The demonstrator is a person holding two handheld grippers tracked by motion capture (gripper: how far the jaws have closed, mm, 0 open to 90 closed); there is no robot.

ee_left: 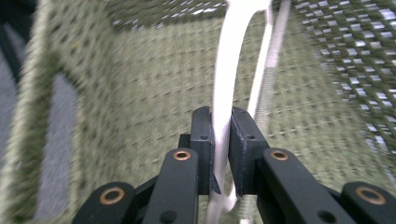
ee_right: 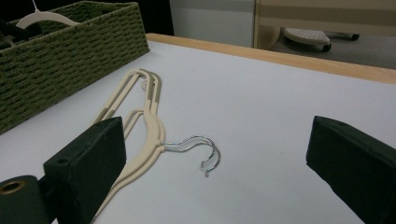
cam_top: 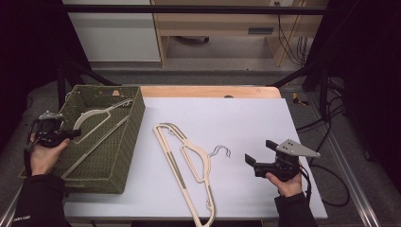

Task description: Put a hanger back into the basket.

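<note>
A cream hanger (ee_left: 224, 88) is clamped by the left gripper (ee_left: 221, 149) inside the green basket (cam_top: 127, 142). The right gripper (ee_right: 215, 163) is held wide open, empty, near two hangers (cam_top: 187, 161) on the table (cam_top: 246, 118).

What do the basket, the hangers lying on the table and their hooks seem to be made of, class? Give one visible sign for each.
Basket: woven fibre, perhaps paper rope or wicker, matt olive green; the plaited rows show on its wall.
Hangers: probably plastic, cream and smooth, moulded in thin flat strips, with darker, possibly rubbery strips along the shoulders.
Hooks: metal wire, shiny silver, catching the light.
</note>
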